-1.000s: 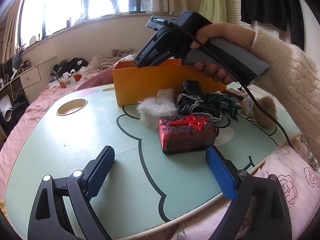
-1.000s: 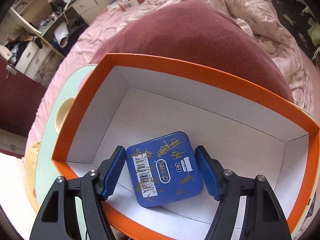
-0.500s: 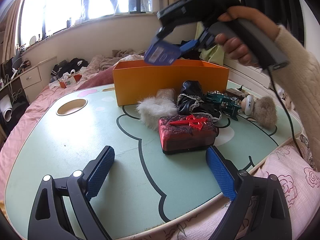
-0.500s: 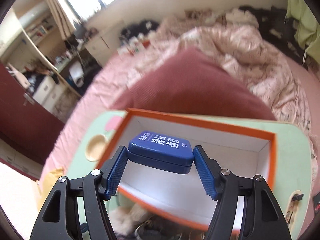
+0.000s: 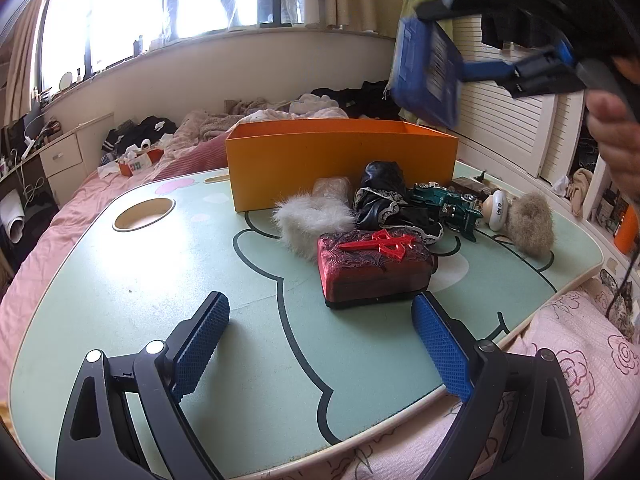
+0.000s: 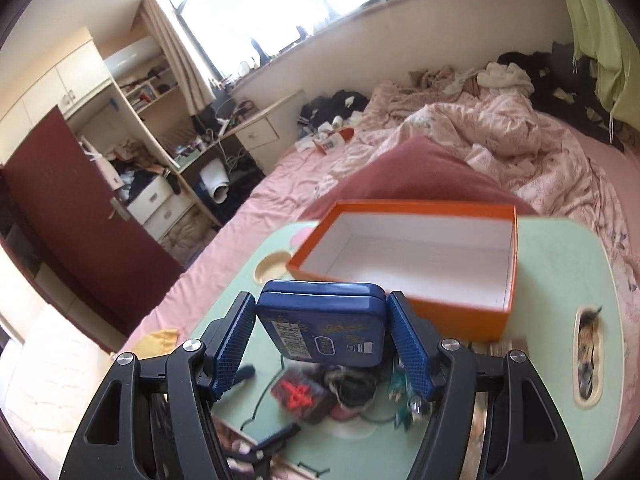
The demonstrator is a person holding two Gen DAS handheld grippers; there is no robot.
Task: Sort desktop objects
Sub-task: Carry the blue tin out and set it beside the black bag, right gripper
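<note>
Lifted clear of the orange box, the blue tin now rides in the right tool, where a second ago it lay flat on the box's white floor with the pads standing either side of it. The right tool pinches the tin by its two side edges, lid edge up and barcode face turned toward the camera; from the left wrist view the same tin hangs high above and behind the box's far right corner, blurred by motion. The box itself now looks empty inside, as far as the right wrist view reaches.

Below and ahead of the right tool's fingers the desk carries the remaining pile, though that part of the view is smeared and I can only make out the red case and something dark, probably the black pouch.

Meanwhile the left tool has not shifted: its pads stand spread wide with nothing between them, low over the near edge of the desk. Just ahead of its right pad sits the red case; beyond that lie the white fur piece, the black pouch, the green toy car and the brown fur ball.

Taking the tin out suggests it is being re-placed or re-sorted, so nothing counts as sorted into the box yet.
</note>
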